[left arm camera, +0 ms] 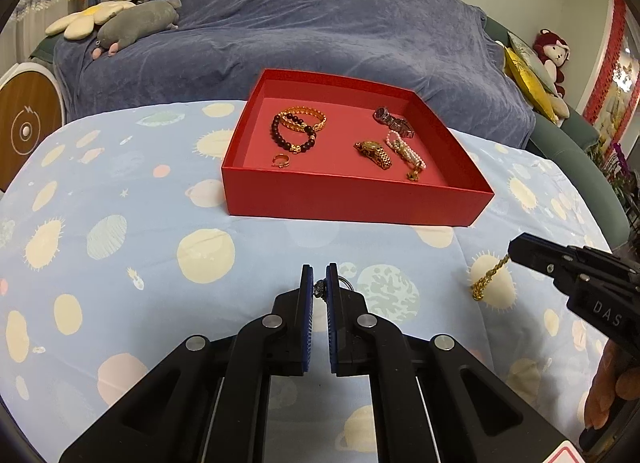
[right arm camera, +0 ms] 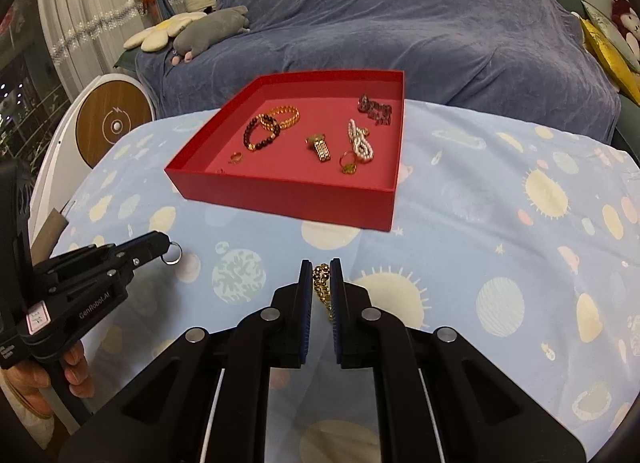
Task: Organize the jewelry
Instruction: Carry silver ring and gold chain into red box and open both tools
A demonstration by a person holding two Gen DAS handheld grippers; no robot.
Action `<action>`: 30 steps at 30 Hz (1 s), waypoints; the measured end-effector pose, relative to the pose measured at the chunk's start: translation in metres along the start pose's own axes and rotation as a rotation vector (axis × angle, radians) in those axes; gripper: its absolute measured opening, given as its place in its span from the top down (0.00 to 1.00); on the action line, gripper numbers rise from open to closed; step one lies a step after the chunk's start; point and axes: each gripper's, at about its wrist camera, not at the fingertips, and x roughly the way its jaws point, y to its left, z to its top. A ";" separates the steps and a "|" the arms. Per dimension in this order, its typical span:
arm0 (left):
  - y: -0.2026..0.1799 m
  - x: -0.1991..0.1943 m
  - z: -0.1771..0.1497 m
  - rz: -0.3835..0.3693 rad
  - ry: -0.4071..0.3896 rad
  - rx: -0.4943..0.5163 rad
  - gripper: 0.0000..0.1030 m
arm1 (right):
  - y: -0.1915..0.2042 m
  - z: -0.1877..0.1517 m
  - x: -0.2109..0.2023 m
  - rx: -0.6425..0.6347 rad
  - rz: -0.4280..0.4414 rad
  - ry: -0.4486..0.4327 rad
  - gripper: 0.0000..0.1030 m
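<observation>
A red tray (left arm camera: 352, 199) (right arm camera: 280, 195) sits on the blue planet-print cloth and holds several pieces: a bead bracelet (left arm camera: 290, 135), a gold bangle (left arm camera: 308, 119), watches and a pearl string. My left gripper (left arm camera: 320, 283) is shut on a silver ring (left arm camera: 345, 283), held just above the cloth; it also shows in the right wrist view (right arm camera: 173, 254). My right gripper (right arm camera: 321, 275) is shut on a gold chain (right arm camera: 322, 287) that hangs down; it also shows in the left wrist view (left arm camera: 486, 279). Both grippers are in front of the tray.
A sofa under a blue-grey cover (left arm camera: 320, 23) stands behind the table, with plush toys (left arm camera: 136, 23) on it. A round white and wood device (right arm camera: 116, 123) stands at the left. The table's cloth (left arm camera: 120, 243) slopes away at the edges.
</observation>
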 end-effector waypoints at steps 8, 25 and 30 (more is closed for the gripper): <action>-0.001 -0.011 0.009 -0.010 -0.029 -0.004 0.96 | -0.007 0.028 -0.017 0.039 -0.003 -0.082 0.92; -0.001 -0.007 0.101 -0.002 -0.136 0.026 0.96 | 0.003 0.114 -0.002 0.042 0.035 -0.163 0.92; -0.003 0.023 0.117 0.004 -0.126 0.033 0.96 | -0.001 0.125 0.034 0.061 0.037 -0.133 0.92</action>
